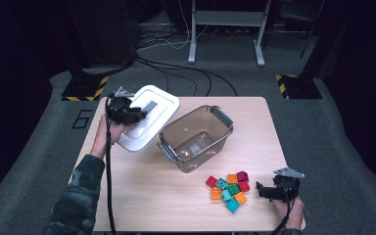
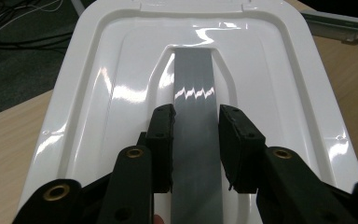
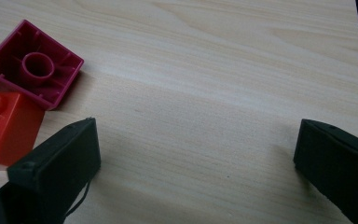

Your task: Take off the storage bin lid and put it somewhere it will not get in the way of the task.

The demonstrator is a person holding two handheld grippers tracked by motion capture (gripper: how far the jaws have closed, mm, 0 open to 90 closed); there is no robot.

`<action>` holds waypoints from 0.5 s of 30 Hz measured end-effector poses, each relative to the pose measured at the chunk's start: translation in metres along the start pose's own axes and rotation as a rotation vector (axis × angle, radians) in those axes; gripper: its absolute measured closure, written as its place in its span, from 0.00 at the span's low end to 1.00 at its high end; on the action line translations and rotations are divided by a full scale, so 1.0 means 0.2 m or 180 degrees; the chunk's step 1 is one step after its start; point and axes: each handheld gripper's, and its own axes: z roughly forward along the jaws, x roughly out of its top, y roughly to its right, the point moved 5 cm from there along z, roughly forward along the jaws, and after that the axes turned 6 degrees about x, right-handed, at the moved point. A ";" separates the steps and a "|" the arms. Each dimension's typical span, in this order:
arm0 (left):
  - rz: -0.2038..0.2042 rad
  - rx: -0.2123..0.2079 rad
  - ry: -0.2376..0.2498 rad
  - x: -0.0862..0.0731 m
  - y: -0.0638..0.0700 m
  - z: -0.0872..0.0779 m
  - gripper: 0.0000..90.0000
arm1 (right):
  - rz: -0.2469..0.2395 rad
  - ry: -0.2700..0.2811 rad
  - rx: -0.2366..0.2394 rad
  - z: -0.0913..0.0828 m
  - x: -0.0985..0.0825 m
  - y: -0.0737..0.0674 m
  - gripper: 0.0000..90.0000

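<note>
My left tongs (image 2: pixel 196 140) are clamped on the grey handle strip (image 2: pixel 193 84) in the middle of the white lid (image 2: pixel 98 102), which I hold tilted off the bench (image 1: pixel 142 196), just to the left of the open clear bin (image 1: pixel 196 139). The lid looks light, stiff and glossy, so I expect it to slip or swing if I grip anywhere but this raised strip; its rim is too broad and smooth for my tongs. My right tongs (image 3: pixel 196 163) stand wide with nothing between them, low over the bench, the toy bricks (image 1: pixel 228 188) just to their left.
</note>
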 end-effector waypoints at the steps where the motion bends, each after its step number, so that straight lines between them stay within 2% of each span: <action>1: -0.0004 0.0017 -0.0007 -0.01 -0.01 0.00 0.74 | 0.0000 0.0000 -0.0001 0.00 0.00 0.00 0.00; 15: -0.0289 0.0253 -0.0078 -0.14 -0.17 0.00 0.74 | 0.0007 0.0003 -0.0003 0.00 0.00 0.00 0.00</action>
